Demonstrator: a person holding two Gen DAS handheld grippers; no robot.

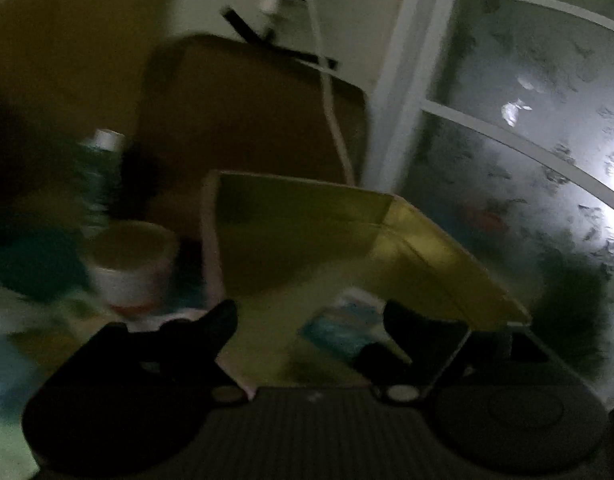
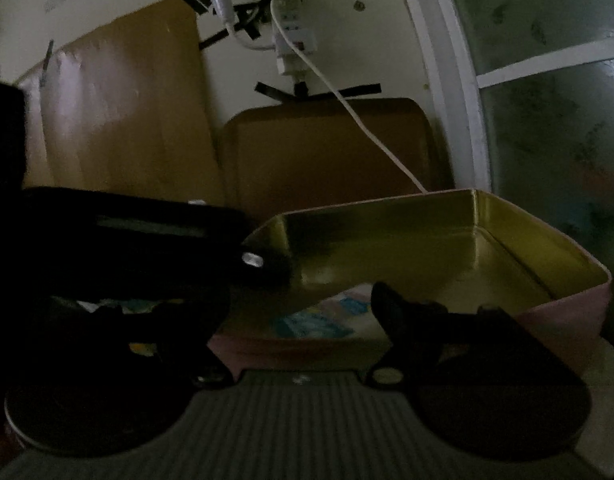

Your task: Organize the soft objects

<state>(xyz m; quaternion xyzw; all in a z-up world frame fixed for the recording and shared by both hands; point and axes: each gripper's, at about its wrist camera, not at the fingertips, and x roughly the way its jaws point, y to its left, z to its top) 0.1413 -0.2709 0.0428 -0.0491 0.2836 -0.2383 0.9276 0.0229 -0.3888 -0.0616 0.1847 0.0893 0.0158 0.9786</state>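
Left wrist view: dim and blurred. We are over an open tin [image 1: 307,216] with gold inner walls and a pink outside; it fills the space ahead of and beneath both tools. Beyond it stands a brown board [image 1: 247,120], with a white cord [image 1: 335,132] hanging across it. Off to the left gripper's left sit a tub [image 1: 131,264] and a bottle [image 1: 103,168].

Step in hand, as we judge it: setting soft things into the tin. To do it well, we should come down inside the walls, clear of the rim, and release low so the piece lies flat.

Left gripper [image 1: 311,320]: fingers spread wide, nothing between them that we can make out. A pale blue-and-white soft packet [image 1: 343,328] lies on the tin floor just ahead, near the right finger; whether it touches, we cannot tell.

Right gripper [image 2: 291,320]: also spread, holding nothing visible. Its left finger is lost in dark. The same packet [image 2: 319,320] lies ahead between its fingers, inside the tin [image 2: 427,240].
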